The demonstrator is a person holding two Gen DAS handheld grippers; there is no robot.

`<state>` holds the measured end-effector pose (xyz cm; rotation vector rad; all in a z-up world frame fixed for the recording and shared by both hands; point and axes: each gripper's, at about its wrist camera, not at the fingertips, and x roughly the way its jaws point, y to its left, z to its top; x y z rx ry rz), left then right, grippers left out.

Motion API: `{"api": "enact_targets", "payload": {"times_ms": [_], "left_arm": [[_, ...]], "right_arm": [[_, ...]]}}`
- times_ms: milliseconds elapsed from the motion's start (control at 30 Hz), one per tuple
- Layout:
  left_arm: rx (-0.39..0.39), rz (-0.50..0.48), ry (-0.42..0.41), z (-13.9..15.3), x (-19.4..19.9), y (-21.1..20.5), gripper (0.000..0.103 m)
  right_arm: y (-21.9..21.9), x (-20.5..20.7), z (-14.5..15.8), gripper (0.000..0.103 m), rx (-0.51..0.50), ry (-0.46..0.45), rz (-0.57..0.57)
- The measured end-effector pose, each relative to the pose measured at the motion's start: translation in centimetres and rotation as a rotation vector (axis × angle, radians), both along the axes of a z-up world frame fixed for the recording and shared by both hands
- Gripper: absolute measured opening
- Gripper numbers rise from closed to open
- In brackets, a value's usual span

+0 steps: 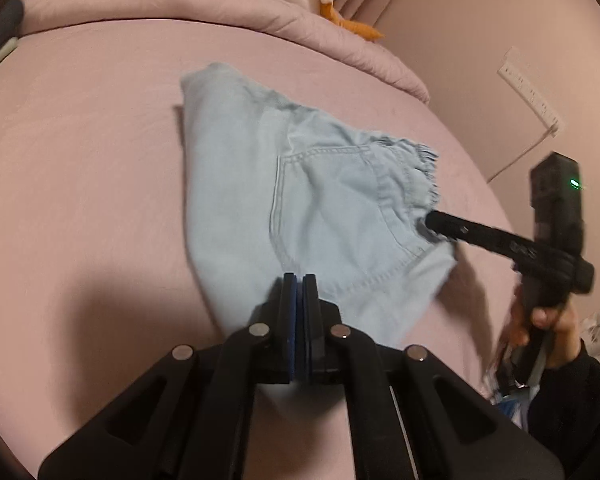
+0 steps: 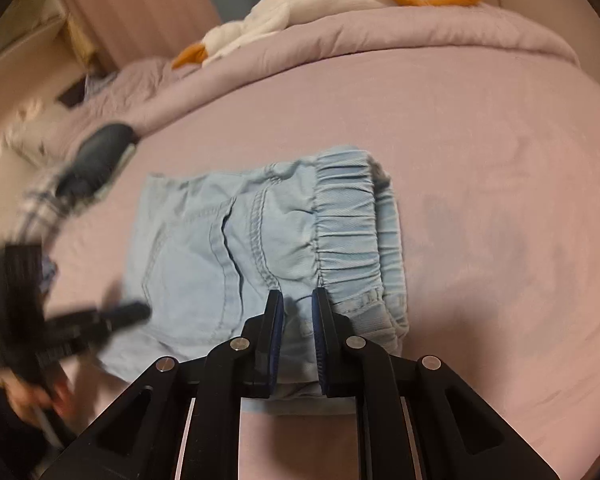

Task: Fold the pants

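Pink bedsheet (image 1: 80, 160) carried the pants (image 1: 300, 184), lying folded mid-bed, long axis running away from the left gripper (image 1: 299, 280) – clenched empty at their near edge. Right gripper (image 2: 298, 300) was nearer the waistband (image 2: 344, 220), grasping the pants' near edge between its pads.

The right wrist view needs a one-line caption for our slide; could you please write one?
Right gripper pinches the folded pants beside the waistband on a pink bed.
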<state>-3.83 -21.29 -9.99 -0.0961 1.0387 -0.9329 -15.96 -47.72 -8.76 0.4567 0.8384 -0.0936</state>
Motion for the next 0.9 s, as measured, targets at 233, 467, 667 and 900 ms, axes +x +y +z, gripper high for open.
{"api": "enact_targets", "payload": {"times_ms": [233,467,667,900], "left_arm": [[0.008,-0.003,0.049,-0.2,-1.2,1.2,0.003],[0.026,-0.002,0.079,0.1,-0.9,1.0,0.003],[0.088,-0.018,0.032,0.5,-1.0,-0.7,0.003],[0.131,-0.023,-0.014,1.0,-1.6,-2.0,0.003]], "right_arm": [[2.9,2.8,3.1,0.016,-0.009,-0.032,0.117],[7.0,12.1,3.5,0.02,-0.004,0.005,0.337],[9.1,16.0,0.4,0.02,-0.046,0.148,0.418],[7.9,15.3,0.8,0.02,-0.024,0.109,0.331]]}}
